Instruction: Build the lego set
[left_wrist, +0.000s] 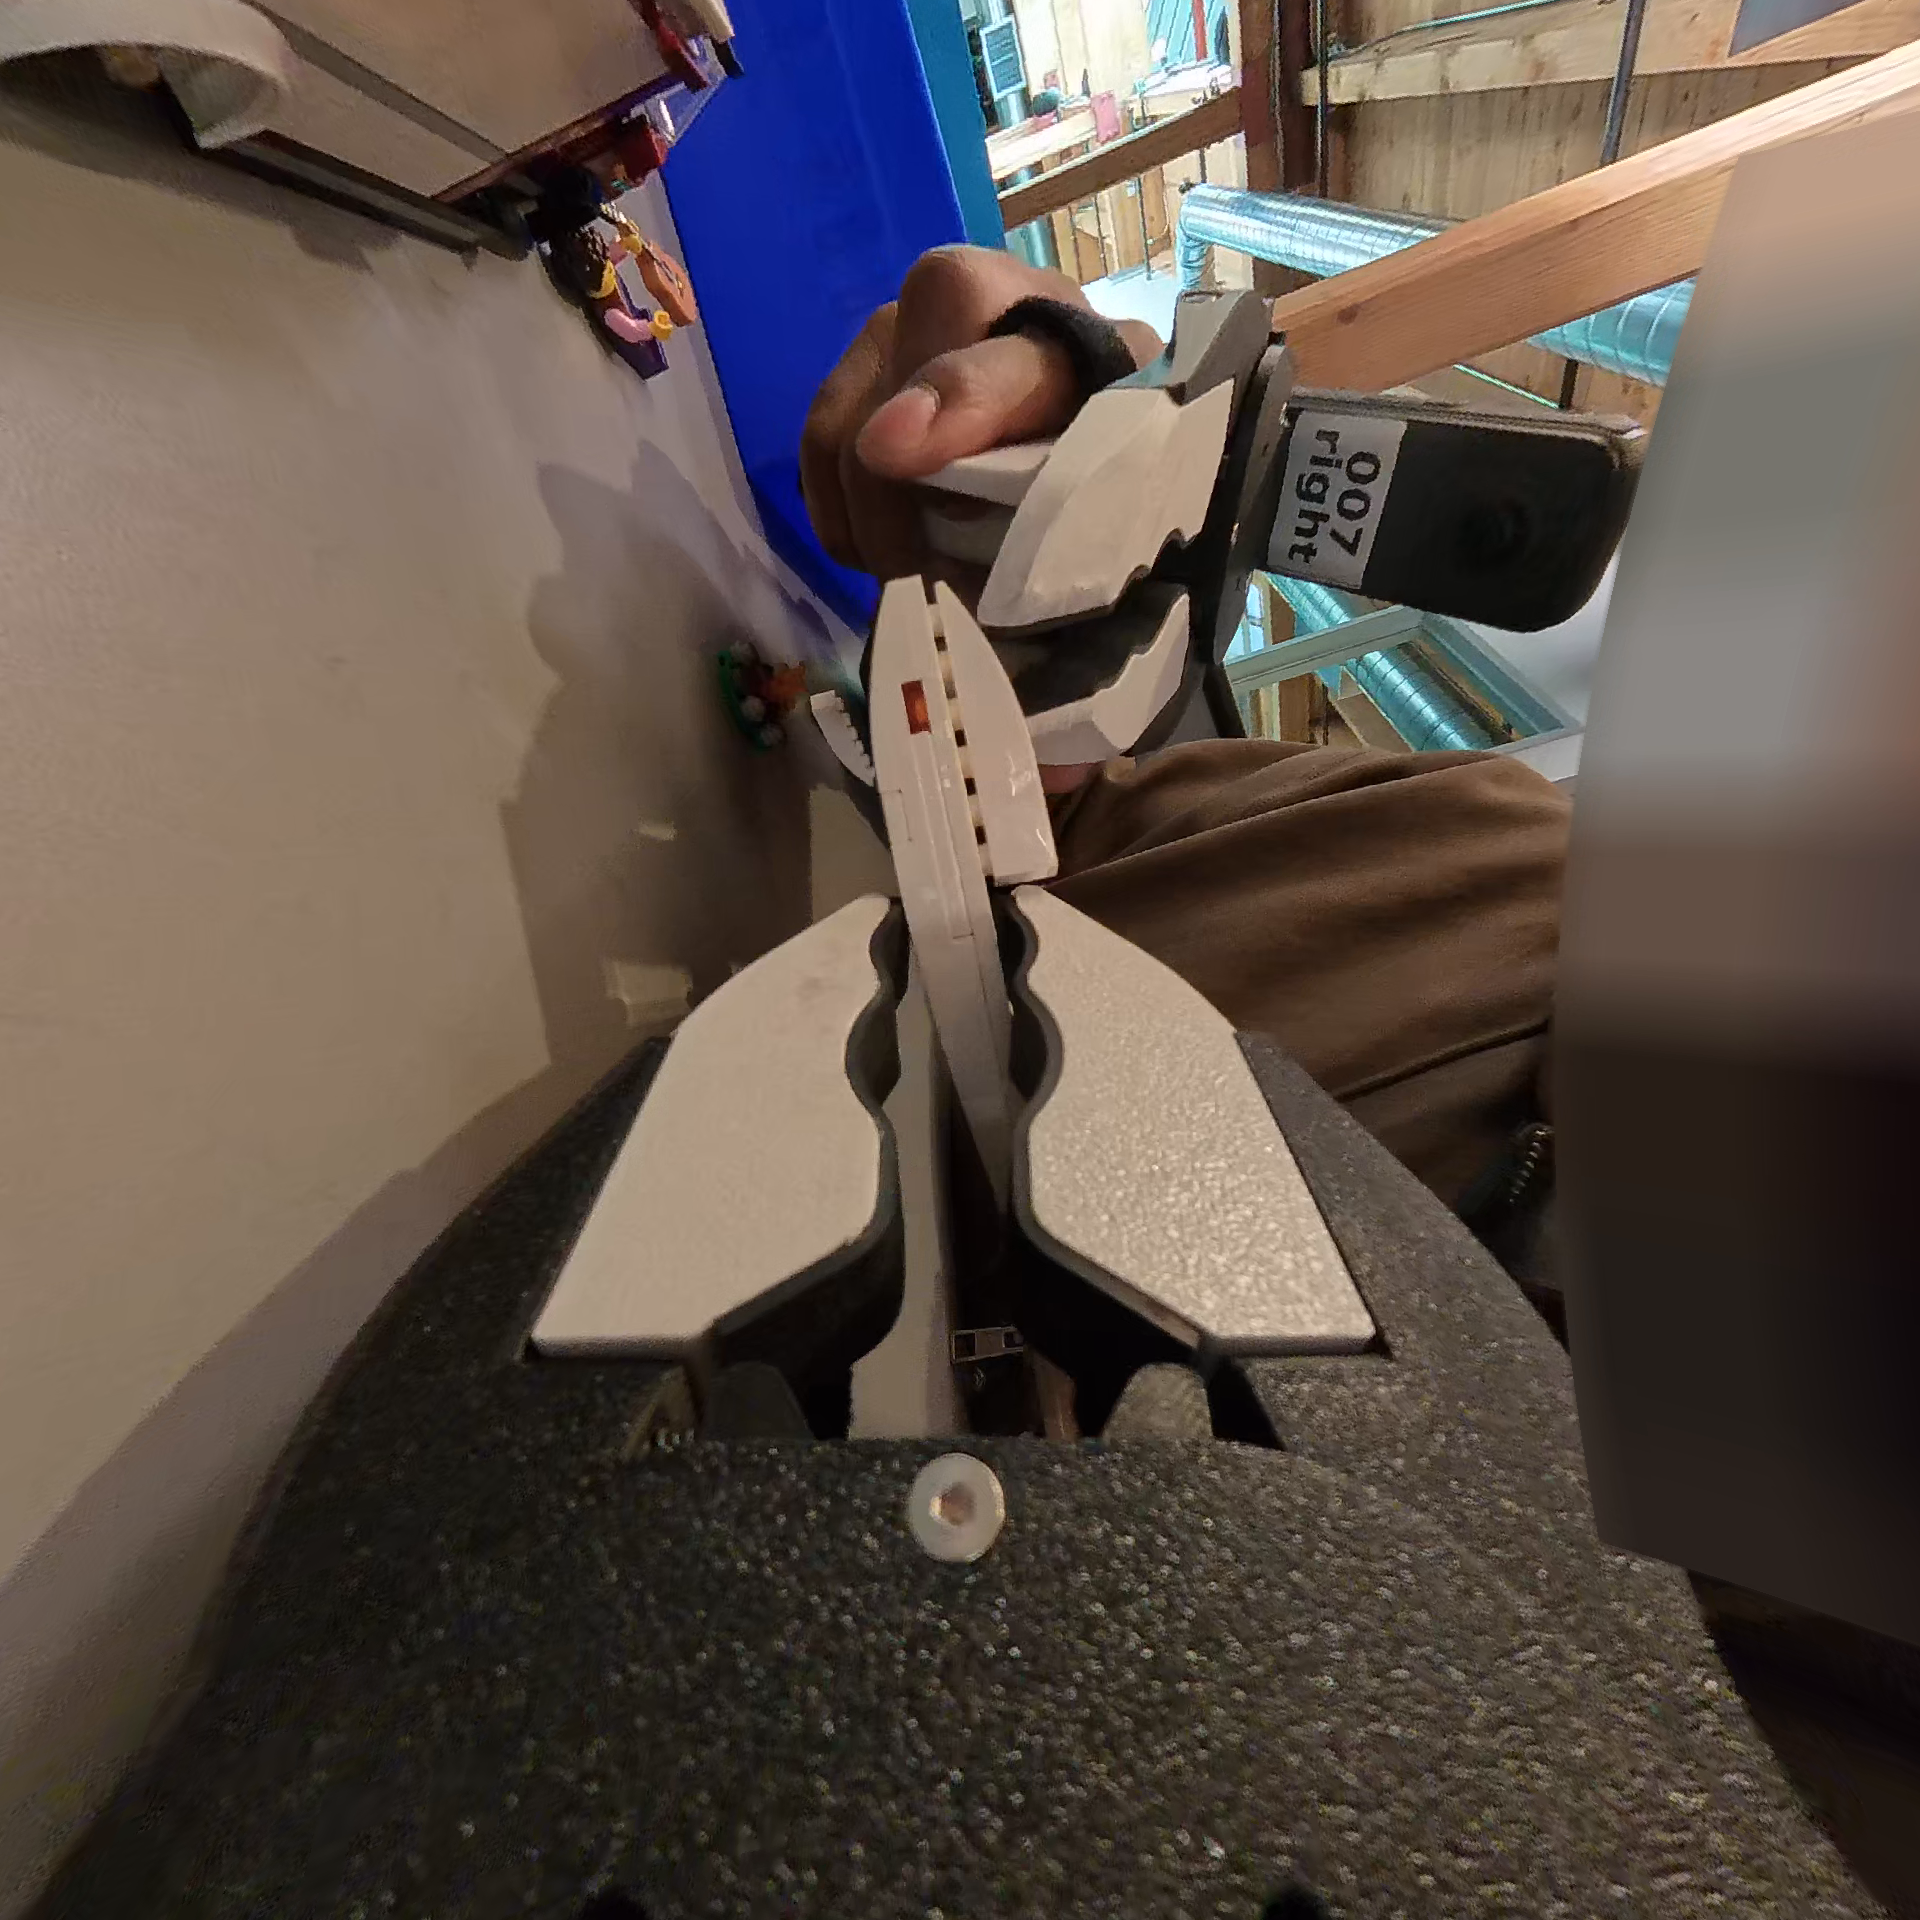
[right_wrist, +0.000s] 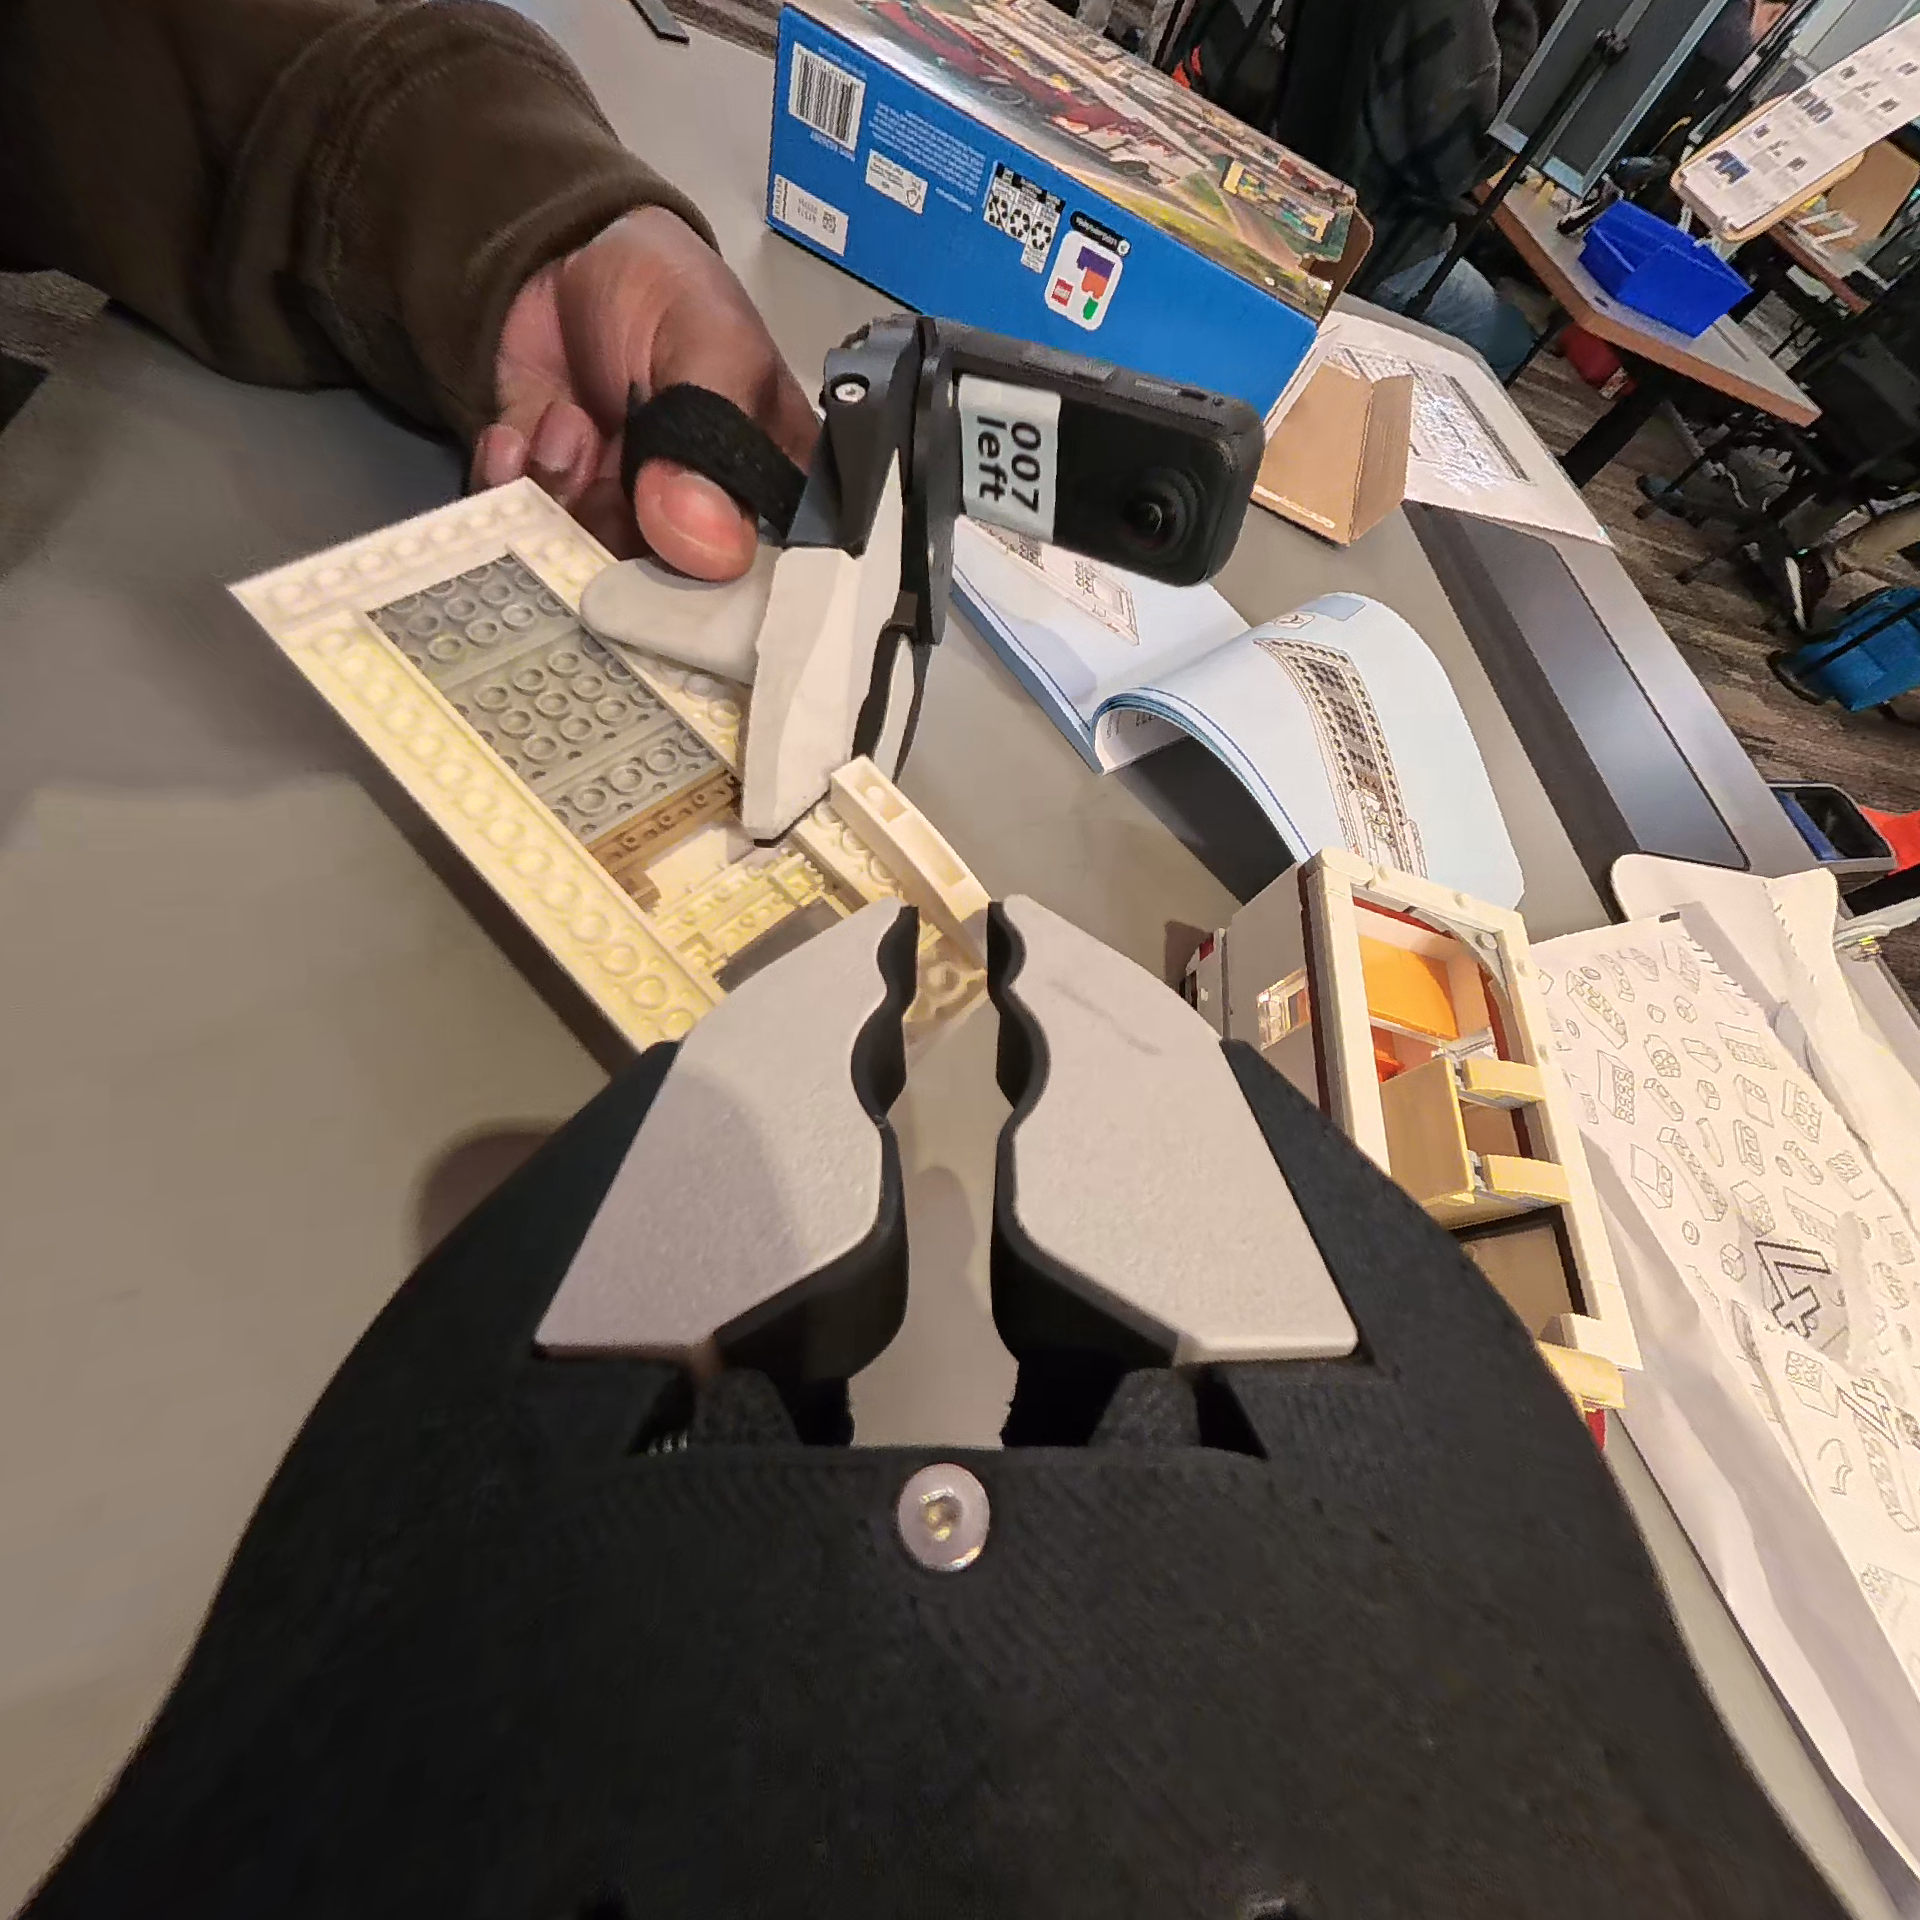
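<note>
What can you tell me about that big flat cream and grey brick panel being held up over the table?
The brick panel is a flat rectangular build of plastic bricks: a cream studded border frames grey plates, with tan and cream pieces at one end. It is held tilted above the grey table. The left gripper clamps one edge, where a curved cream piece sits. The right gripper is close to that piece, with its fingers slightly apart.

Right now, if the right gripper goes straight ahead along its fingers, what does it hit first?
Probably the cream curved brick sticking up from the plate assembly, right at the right gripper fingertips; depth is unclear.
</note>
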